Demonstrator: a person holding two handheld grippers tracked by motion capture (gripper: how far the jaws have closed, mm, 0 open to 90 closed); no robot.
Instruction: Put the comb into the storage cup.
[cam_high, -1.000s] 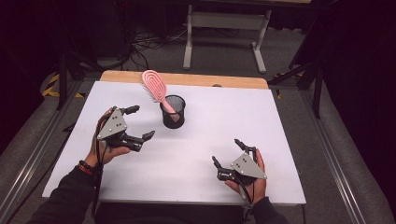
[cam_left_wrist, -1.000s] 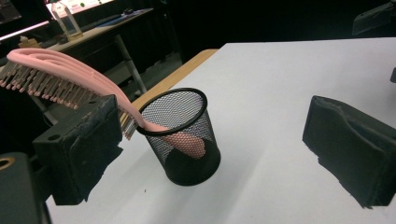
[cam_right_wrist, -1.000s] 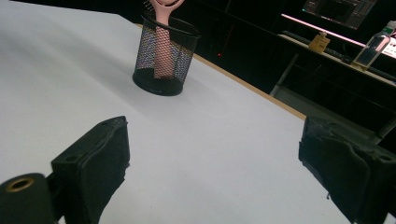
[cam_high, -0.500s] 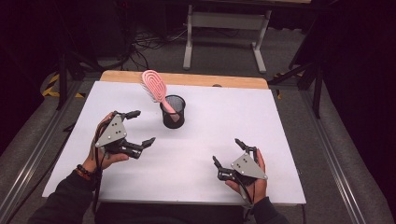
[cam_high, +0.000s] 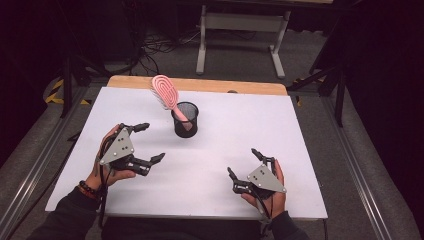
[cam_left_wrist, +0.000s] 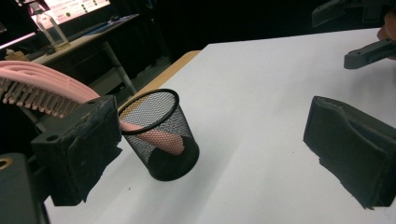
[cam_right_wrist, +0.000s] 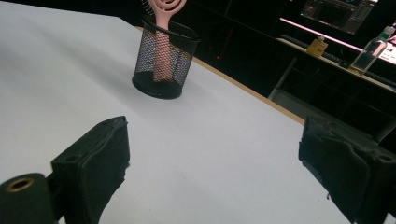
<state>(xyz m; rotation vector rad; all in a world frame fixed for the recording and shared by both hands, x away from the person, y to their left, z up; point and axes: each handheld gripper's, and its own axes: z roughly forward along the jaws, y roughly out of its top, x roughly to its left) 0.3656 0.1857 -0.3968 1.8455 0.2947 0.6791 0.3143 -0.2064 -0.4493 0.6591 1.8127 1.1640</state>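
My left gripper (cam_high: 148, 142) and right gripper (cam_high: 245, 164) both rest with jaws spread wide and empty on the white table (cam_high: 310, 140), the pink plastic hairbrush (cam_high: 168, 95) standing handle-down in the black wire-mesh cup (cam_high: 185, 120) ahead of me.

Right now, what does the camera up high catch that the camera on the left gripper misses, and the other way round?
The high view takes in the whole white table, the person's hands, the left gripper and the right gripper, both open and holding nothing. The left gripper view looks close along its own two black pads and shows the brush's bristles and a lit desk in the dark beyond. Both show the pink hairbrush standing handle-down, leaning in the black mesh cup.
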